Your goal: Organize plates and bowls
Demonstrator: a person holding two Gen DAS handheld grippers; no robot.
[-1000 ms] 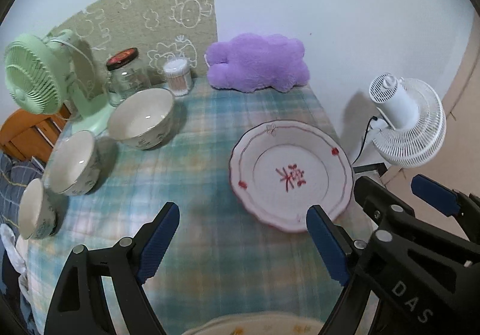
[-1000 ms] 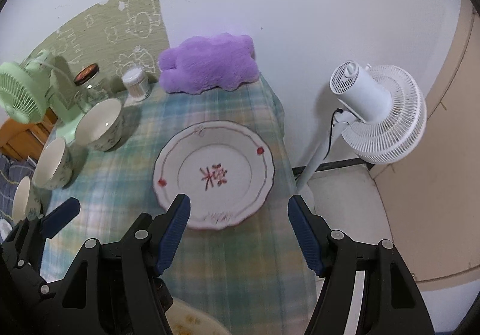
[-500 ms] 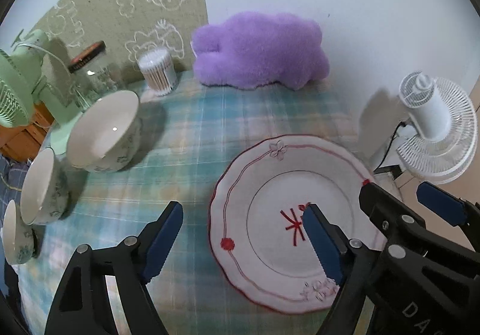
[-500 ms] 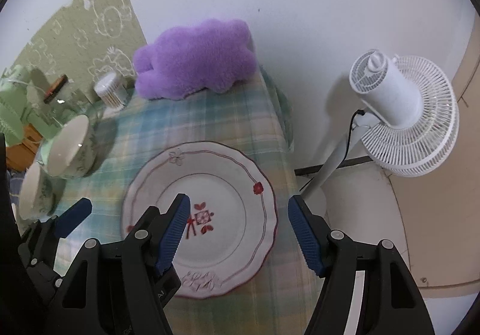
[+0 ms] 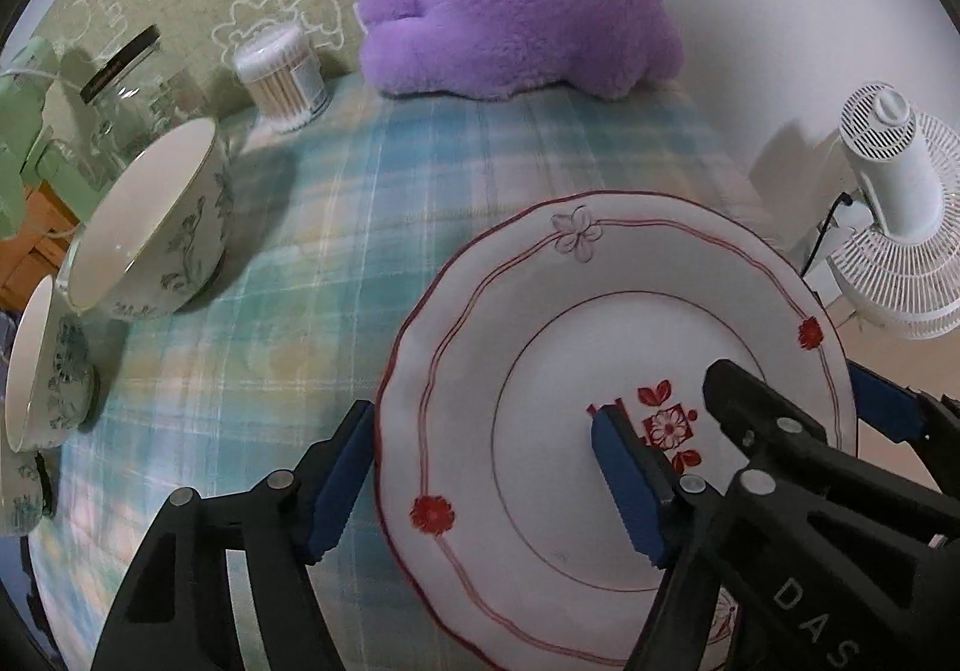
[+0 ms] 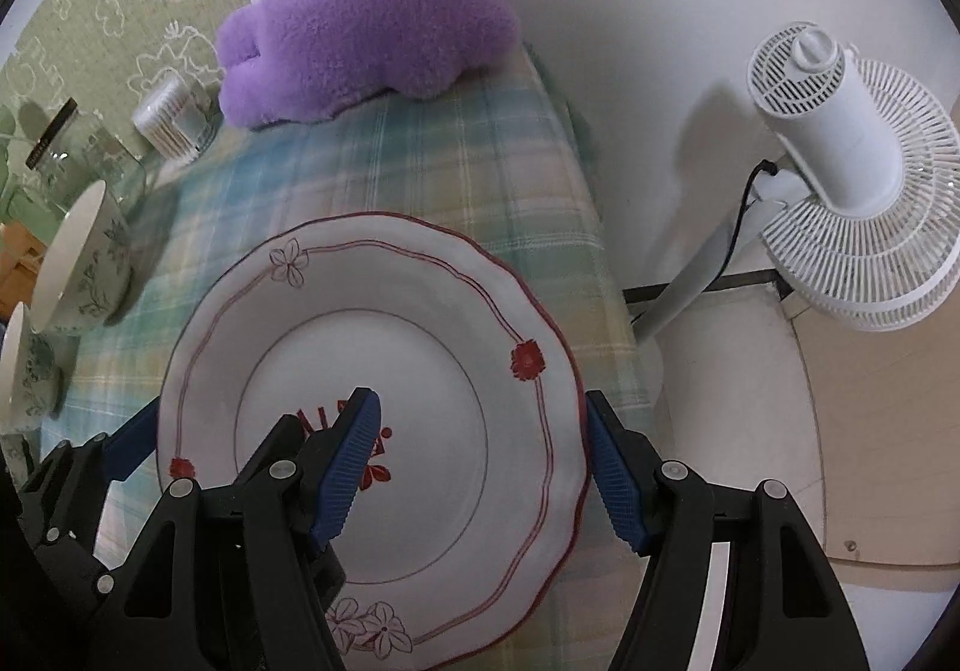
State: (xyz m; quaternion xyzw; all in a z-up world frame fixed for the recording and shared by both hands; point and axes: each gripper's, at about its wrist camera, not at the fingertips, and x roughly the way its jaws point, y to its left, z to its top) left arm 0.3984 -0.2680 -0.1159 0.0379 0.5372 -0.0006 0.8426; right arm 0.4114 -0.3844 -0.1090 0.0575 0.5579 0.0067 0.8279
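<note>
That plate (image 5: 600, 371) looks stiff, slick, breakable — take opposite rims: left gripper (image 5: 489, 482) closing astride one, right gripper (image 6: 480, 467) open astride the other, seemingly untouched.

The plate (image 5: 522, 371) has its lower right part hidden under both hand-held grippers in the left wrist view, and its near rim runs off the bottom edge. At the far left, the smallest bowl (image 5: 15, 497) is cut by the frame's edge, and the green fan (image 5: 18, 131) shows only in part. The white fan (image 5: 900, 227) is clipped at right. Lettering on the cotton swab tub (image 5: 282, 71) is too blurred to read.
</note>
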